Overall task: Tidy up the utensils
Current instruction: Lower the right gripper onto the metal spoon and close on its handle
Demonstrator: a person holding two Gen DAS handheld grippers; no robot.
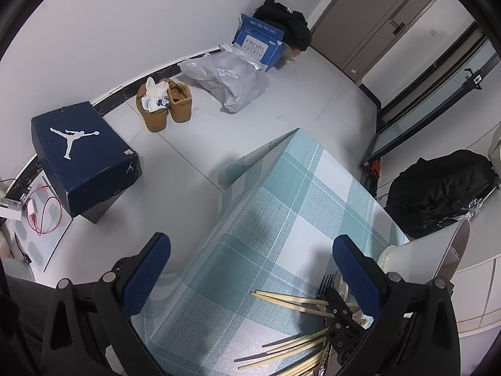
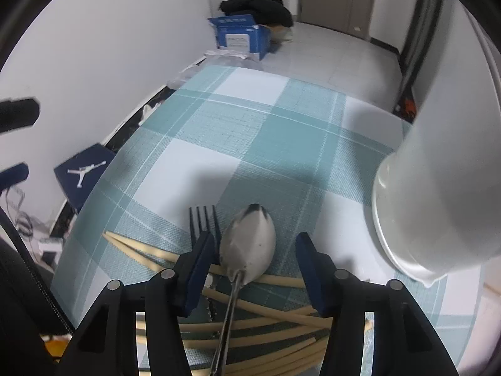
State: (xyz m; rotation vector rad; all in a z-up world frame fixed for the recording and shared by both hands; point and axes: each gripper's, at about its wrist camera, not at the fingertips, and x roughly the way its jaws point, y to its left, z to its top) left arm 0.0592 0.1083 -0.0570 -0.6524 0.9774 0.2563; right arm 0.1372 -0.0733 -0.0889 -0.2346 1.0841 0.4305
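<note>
Steel spoon (image 2: 247, 244) btwn spread fingers of right tool (image 2: 255, 266), untouched; left tool (image 1: 250, 269) also apart.

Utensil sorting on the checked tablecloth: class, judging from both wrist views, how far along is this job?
Nothing looks sorted yet: the pale wooden chopsticks, black fork and metal spoon lie jumbled on the teal checked tablecloth. In hand: nothing; the right gripper is open around the spoon's bowl, the left gripper open and empty. Left: everything, perhaps into the white ceramic cup.
</note>
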